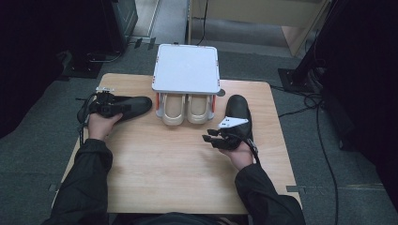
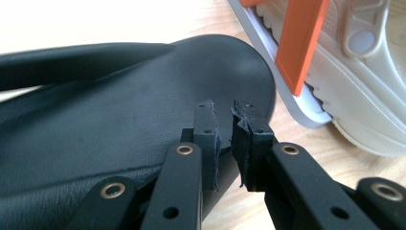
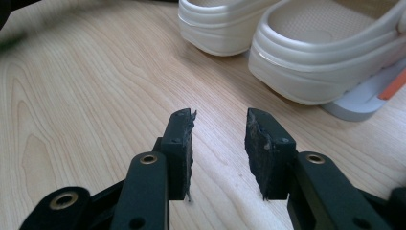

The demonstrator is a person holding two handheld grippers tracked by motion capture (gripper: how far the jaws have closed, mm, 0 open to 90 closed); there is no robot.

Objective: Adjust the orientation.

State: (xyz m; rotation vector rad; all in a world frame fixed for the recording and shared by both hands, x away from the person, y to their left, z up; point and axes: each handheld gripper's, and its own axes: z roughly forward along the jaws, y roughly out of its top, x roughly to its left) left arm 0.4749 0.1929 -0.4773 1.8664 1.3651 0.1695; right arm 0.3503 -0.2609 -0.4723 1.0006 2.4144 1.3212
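A black shoe (image 1: 136,105) lies at the table's left with its toe toward the rack. My left gripper (image 1: 123,108) rests on it. In the left gripper view the nearly closed jaws (image 2: 224,120) straddle the shoe's (image 2: 119,124) near edge, one pad over the leather and the other beyond it. A second black shoe (image 1: 237,112) sits at the right, toe pointing away. Beside its heel, my right gripper (image 1: 210,138) points left toward the table's middle. Its jaws (image 3: 220,127) stand open above bare wood with nothing between them.
A small rack with a white top shelf (image 1: 186,68) and orange posts (image 2: 299,43) stands at the table's far middle. A pair of cream clogs (image 1: 185,110) sits on its lower tier (image 3: 359,103), heels facing me. Cables trail across the grey floor (image 1: 309,101).
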